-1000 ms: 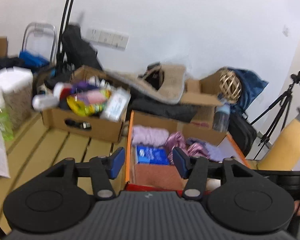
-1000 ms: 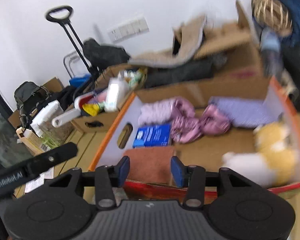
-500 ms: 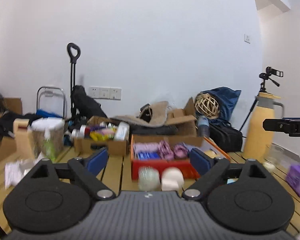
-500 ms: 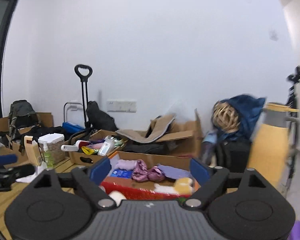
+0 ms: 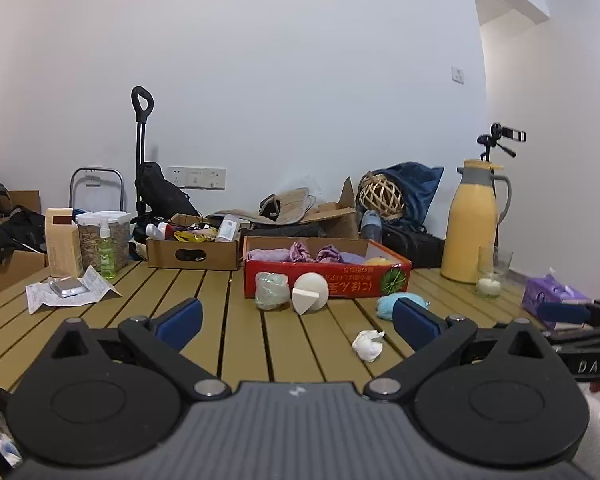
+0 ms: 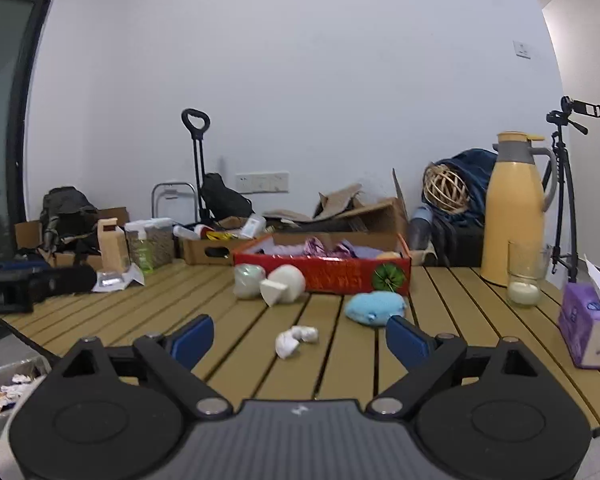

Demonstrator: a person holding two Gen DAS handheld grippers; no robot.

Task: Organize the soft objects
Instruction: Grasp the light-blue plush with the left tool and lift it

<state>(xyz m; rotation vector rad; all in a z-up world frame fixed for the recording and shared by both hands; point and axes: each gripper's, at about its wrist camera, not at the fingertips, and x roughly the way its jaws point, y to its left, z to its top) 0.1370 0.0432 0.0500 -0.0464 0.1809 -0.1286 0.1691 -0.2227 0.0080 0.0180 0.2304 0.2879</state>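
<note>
Pulled back from the red box, both my left gripper and right gripper jaws opening on nothing, leaving the white wad and blue plush on the counter to collect next.

"DAS" on right tongs, red box print unreadable

Red box; light-blue plush; white crumpled wad; yellow jug; purple tissue box.

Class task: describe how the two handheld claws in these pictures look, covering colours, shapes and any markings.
Both the left claw and the right claw are matte black, with two round discs, angular linkage arms on silver pivot pins, a ribbed grey centre panel carrying a small white logo, and blue finger pads.
</note>
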